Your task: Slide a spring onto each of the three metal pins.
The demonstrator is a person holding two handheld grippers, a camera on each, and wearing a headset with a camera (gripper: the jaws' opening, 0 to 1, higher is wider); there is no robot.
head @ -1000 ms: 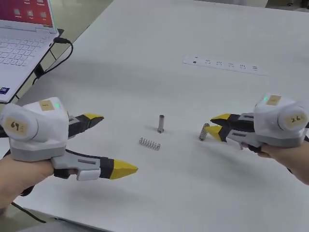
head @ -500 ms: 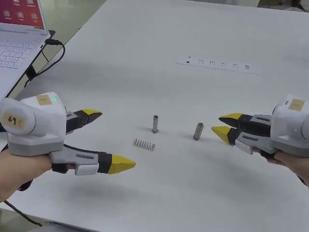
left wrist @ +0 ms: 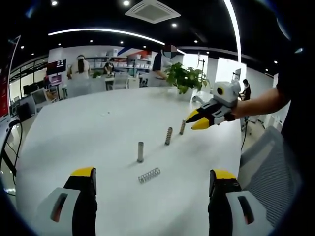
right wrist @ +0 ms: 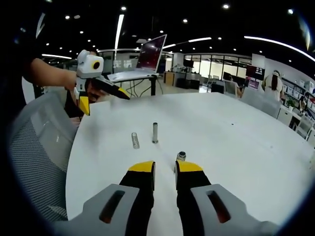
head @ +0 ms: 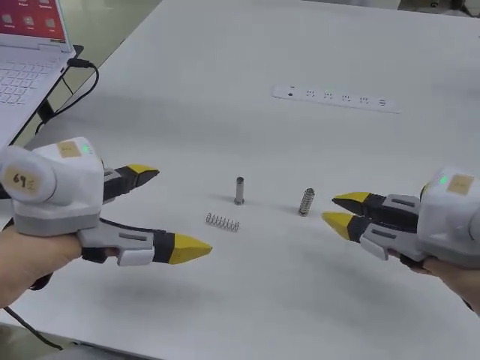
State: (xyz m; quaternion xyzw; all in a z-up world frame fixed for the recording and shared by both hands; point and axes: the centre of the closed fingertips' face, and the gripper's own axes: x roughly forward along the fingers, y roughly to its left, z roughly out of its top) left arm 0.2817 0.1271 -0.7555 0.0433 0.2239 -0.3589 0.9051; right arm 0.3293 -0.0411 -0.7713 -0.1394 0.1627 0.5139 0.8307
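Observation:
A bare metal pin (head: pixel 239 190) (left wrist: pixel 140 151) (right wrist: pixel 154 132) stands upright mid-table. To its right stands a second pin with a spring on it (head: pixel 306 201) (left wrist: pixel 169 135), touched by nothing. A loose spring (head: pixel 222 222) (left wrist: pixel 149 174) (right wrist: pixel 134 140) lies flat in front of the bare pin. My left gripper (head: pixel 169 211) (left wrist: pixel 152 179) hovers left of the loose spring, jaws wide open and empty. My right gripper (head: pixel 342 209) (right wrist: pixel 165 169) sits just right of the sprung pin, jaws narrowly open and empty. In the left gripper view a further small upright piece (left wrist: pixel 182 127) stands by the right gripper's tips; I cannot identify it.
A white power strip (head: pixel 334 97) lies on the far side of the white table (head: pixel 225 112). An open laptop (head: pixel 22 52) and its black cable (head: pixel 84 75) are at the far left edge. A mesh chair (right wrist: pixel 34 147) stands beside the table.
My right gripper has drawn back to the right, away from the sprung pin, which now stands free. The left gripper has barely moved. The head camera has shifted slightly.

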